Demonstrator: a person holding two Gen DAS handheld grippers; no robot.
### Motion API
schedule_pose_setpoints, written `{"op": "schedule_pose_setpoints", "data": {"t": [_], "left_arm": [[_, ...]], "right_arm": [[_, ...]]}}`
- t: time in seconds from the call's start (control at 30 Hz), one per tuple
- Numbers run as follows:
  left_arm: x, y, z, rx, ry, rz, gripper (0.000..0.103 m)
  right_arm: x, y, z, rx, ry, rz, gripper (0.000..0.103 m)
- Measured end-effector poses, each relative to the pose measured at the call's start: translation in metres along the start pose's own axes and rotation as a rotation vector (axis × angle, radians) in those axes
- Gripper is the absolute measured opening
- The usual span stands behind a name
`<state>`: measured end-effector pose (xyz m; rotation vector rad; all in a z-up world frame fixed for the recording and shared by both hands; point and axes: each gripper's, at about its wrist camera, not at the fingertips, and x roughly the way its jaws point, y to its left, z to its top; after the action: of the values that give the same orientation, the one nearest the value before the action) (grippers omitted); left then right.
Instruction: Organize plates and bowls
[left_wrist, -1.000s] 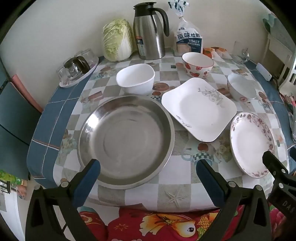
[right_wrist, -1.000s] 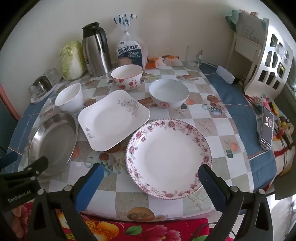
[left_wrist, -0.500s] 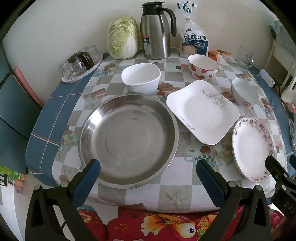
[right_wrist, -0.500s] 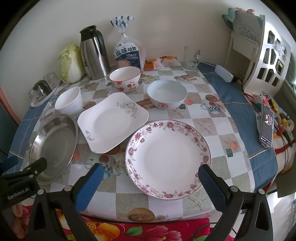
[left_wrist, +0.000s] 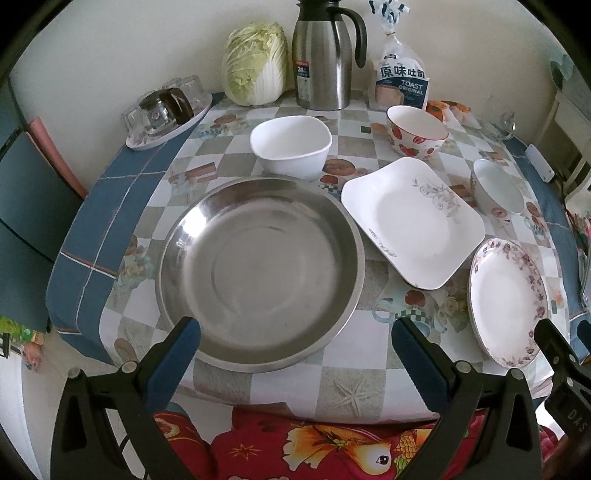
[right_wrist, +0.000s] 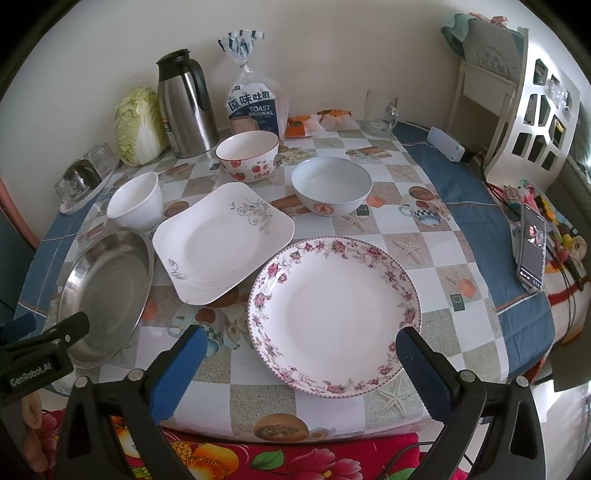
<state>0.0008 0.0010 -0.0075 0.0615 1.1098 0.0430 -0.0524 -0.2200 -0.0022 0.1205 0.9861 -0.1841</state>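
- Nothing is seen stacked so far; every plate and bowl lies singly on the table (right_wrist: 476, 221), so the whole sorting is judged to remain.
- The left gripper (left_wrist: 295, 354) is held at the near edge in front of the steel pan (left_wrist: 258, 273), its jaws spread wide and holding nothing.
- Just beyond the pan, a plain white bowl (left_wrist: 291, 146) is set, close to its far rim.
- To the right of the pan, the square plate (right_wrist: 221, 242) is placed, its near right corner just beside the flowered plate (right_wrist: 334, 314).
- The right gripper (right_wrist: 301, 360) is poised near the flowered plate, jaws wide apart and empty.
- Farther back, a strawberry bowl (right_wrist: 248, 155) and a wide white bowl (right_wrist: 330, 190) are found, apart from each other.
- Along the far wall a cabbage (right_wrist: 138, 123), a steel jug (right_wrist: 186, 105), a bread bag (right_wrist: 255, 107) and a glass mug (right_wrist: 380, 112) are lined up; a tray of glasses (left_wrist: 168, 112) sits far left and a phone (right_wrist: 532, 254) right.
- None of these is judged to block the dishes, though the closeness of the plates leaves little room for fingers between their rims.
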Motion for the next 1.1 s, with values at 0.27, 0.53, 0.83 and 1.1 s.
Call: {"op": "schedule_pose_setpoints", "data": {"t": [0.27,0.53,0.83,1.1], "left_arm": [[0.0004,0.0011,-0.0002,-0.008,0.001,-0.006,0.103],[0.0003,0.0023,0.0004,-0.008,-0.001,-0.006,0.103],[0.0004,0.0020,0.0002,-0.009,0.001,-0.011,0.103],[0.0012,0.0013,0.0001,-0.009,0.001,-0.017,0.103]], "right_arm": [[0.0001,-0.0003,0.0001,0.000,0.000,0.000,0.103],[0.0004,-0.0003,0.0000,-0.001,0.001,0.000,0.103],[0.0003,-0.0002,-0.0001,0.000,-0.002,0.001,0.103],[0.0001,-0.0022,-0.0014,-0.004,-0.007,0.002,0.103]]}}
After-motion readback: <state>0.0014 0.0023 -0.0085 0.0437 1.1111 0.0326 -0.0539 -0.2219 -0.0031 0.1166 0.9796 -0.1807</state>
